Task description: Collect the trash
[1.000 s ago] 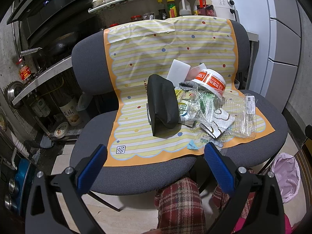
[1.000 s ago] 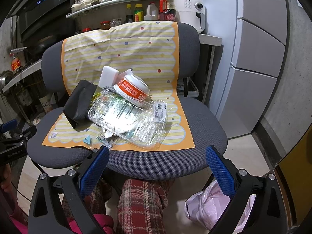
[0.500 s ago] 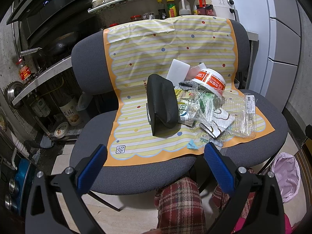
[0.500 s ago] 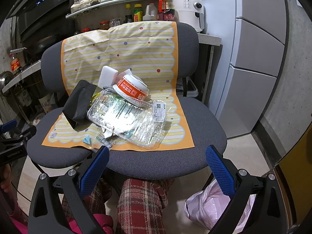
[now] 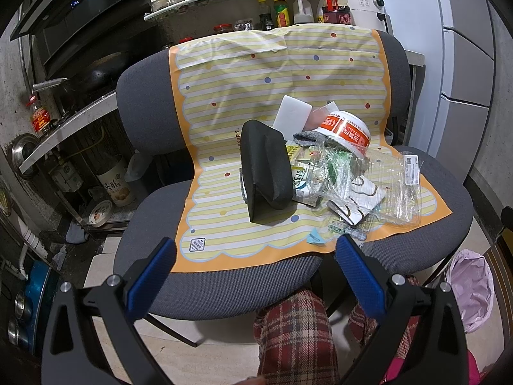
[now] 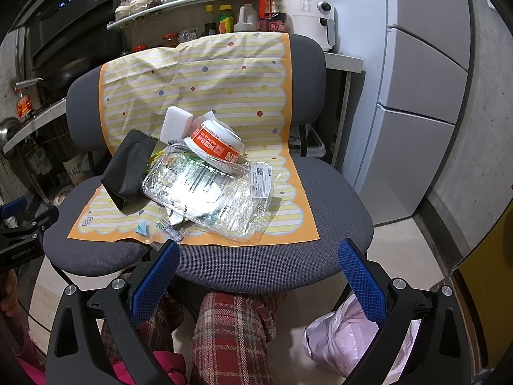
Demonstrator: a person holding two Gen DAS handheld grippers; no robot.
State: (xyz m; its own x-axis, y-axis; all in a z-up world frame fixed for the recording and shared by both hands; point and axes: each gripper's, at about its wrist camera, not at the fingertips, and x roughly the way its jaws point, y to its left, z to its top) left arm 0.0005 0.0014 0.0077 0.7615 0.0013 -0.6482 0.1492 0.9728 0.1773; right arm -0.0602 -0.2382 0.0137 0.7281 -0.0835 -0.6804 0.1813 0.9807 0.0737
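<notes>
A pile of trash lies on a striped yellow mat [image 5: 224, 173] on a grey office chair [image 5: 224, 282]. It holds a clear plastic clamshell box [image 6: 208, 192], a white cup with an orange label [image 6: 214, 142], a black pouch [image 5: 266, 170], a white foam block [image 5: 293, 115] and small wrappers [image 5: 352, 205]. My left gripper [image 5: 253, 263] is open and empty, in front of the seat's near edge. My right gripper [image 6: 256, 263] is open and empty, just before the seat, below the clamshell.
A pink plastic bag [image 6: 346, 337] sits on the floor at the right of the chair. A white fridge [image 6: 426, 96] stands right. Shelves with bottles [image 6: 224, 16] and a stove counter [image 5: 64, 128] are behind and left. The person's plaid-trousered legs [image 6: 231, 330] are below.
</notes>
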